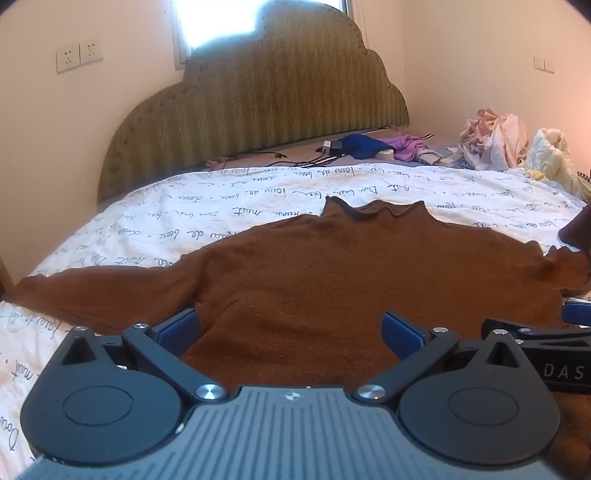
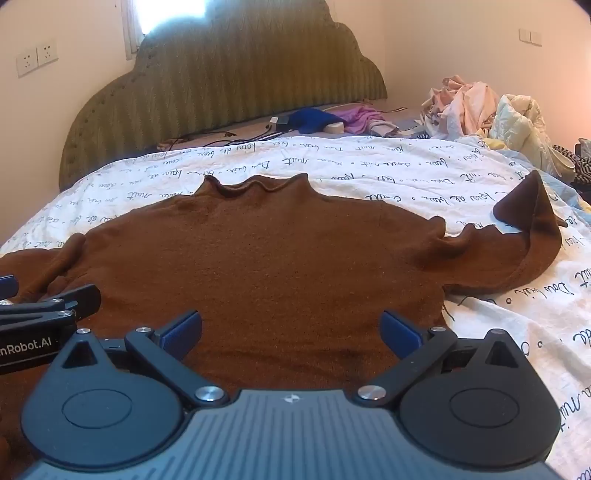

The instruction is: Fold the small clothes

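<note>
A white duvet (image 1: 258, 195) printed with black cursive script covers the bed through the middle of both frames. Behind it an olive-green scalloped headboard (image 1: 266, 103) stands against the cream wall, with a bright window (image 1: 218, 22) at the top. Two wall sockets (image 1: 79, 55) sit at upper left, a light switch (image 1: 543, 64) at upper right. Along the headboard lie a blue cloth (image 1: 360, 144), a purple garment (image 1: 404, 146) and black cables (image 1: 280, 157). A heap of pale pink and yellow laundry (image 2: 480, 107) fills the right side.
</note>
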Tool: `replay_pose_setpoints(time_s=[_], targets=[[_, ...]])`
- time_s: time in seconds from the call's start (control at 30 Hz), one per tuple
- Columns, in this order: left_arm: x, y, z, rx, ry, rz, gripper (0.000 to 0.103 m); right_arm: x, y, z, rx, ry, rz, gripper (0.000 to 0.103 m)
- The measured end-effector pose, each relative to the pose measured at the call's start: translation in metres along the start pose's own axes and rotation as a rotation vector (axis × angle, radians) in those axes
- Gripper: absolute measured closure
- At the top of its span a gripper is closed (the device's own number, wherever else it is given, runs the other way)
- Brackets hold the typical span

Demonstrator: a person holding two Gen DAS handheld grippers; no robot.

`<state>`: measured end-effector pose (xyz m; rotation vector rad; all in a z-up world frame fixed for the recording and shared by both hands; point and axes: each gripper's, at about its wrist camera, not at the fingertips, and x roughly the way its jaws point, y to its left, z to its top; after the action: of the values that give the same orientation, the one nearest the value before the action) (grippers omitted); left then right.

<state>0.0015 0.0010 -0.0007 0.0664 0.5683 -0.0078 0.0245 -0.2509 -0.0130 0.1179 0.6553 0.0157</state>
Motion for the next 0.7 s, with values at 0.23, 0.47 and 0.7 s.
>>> replay_pose_setpoints(time_s=[0.23, 0.47, 0.7], targets=[[-0.008, -0.001, -0.007, 0.033, -0.008, 0.027, 0.000, -0.012, 0.001, -0.006, -0.019, -0.015, -0.002, 0.000], [-0.017, -0.001, -0.008, 0.025, 0.017, 0.024, 0.000, -0.016, -0.001, -0.009, -0.013, 0.002, 0.004, 0.000], [-0.021, -0.002, -0.010, 0.030, 0.028, 0.029, 0.000, -0.022, 0.000, -0.009, -0.013, 0.001, 0.010, 0.000]])
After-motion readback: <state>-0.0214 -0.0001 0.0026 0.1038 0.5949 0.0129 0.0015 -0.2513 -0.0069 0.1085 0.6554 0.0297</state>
